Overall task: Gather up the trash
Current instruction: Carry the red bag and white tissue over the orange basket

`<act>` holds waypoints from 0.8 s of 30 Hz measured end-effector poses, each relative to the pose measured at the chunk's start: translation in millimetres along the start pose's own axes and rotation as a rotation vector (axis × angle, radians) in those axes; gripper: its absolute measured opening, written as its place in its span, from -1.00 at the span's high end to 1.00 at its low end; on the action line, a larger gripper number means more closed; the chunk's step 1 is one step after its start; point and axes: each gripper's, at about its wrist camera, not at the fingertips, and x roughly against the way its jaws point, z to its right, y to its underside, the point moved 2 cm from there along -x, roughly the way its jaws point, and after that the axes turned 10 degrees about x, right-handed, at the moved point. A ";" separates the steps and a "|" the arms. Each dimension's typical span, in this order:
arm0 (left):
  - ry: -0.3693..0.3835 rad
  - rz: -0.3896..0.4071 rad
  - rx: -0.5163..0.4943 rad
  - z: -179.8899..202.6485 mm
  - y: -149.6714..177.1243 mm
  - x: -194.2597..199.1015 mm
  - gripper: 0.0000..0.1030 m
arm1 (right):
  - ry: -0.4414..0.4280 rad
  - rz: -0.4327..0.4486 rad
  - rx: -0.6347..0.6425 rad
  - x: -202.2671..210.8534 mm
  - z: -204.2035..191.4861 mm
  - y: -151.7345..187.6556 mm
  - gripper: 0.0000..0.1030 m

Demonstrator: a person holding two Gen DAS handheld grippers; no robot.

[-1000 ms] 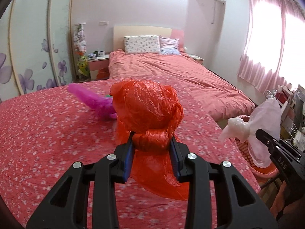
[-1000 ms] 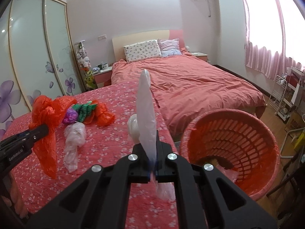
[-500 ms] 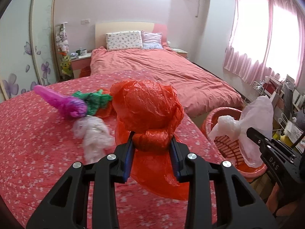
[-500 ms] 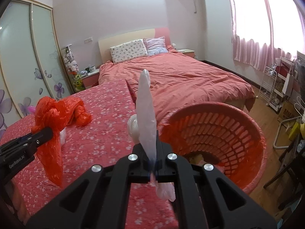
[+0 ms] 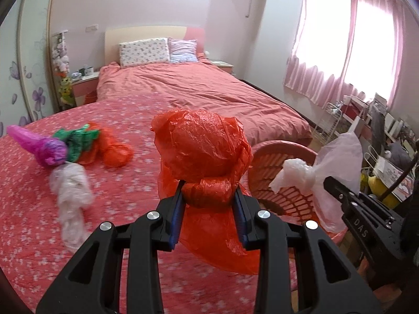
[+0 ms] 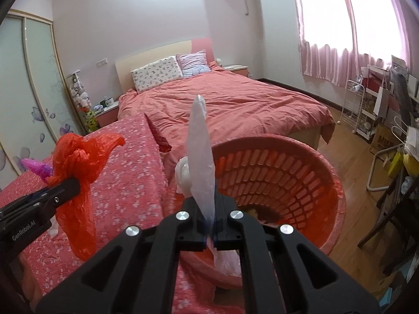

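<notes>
My left gripper is shut on a knotted red plastic bag, held above the red flowered bedspread. In the right wrist view that red bag hangs at the left from the left gripper. My right gripper is shut on a thin whitish plastic bag that stands up on edge over the near rim of the red lattice basket. The left wrist view shows the whitish bag in front of the basket.
On the bedspread lie a magenta bag, a green bag, an orange bag and a pale clear bag. A second bed stands behind. A white wire rack and cluttered shelves line the right wall.
Both grippers have swung to the right with their bags still held. The basket has come closer and now lies right under the whitish bag; the loose bags have slid leftward in the left wrist view.
</notes>
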 end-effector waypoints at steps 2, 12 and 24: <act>0.016 -0.010 -0.007 8.9 2.4 -5.3 0.33 | 0.006 -0.002 -0.009 -1.7 6.3 1.4 0.91; 0.066 -0.049 -0.042 42.8 8.1 -29.7 0.33 | 0.040 -0.014 -0.049 -10.1 36.3 8.9 0.91; 0.104 -0.087 -0.074 68.1 11.9 -50.1 0.33 | 0.057 -0.018 -0.087 -18.1 64.9 15.6 0.91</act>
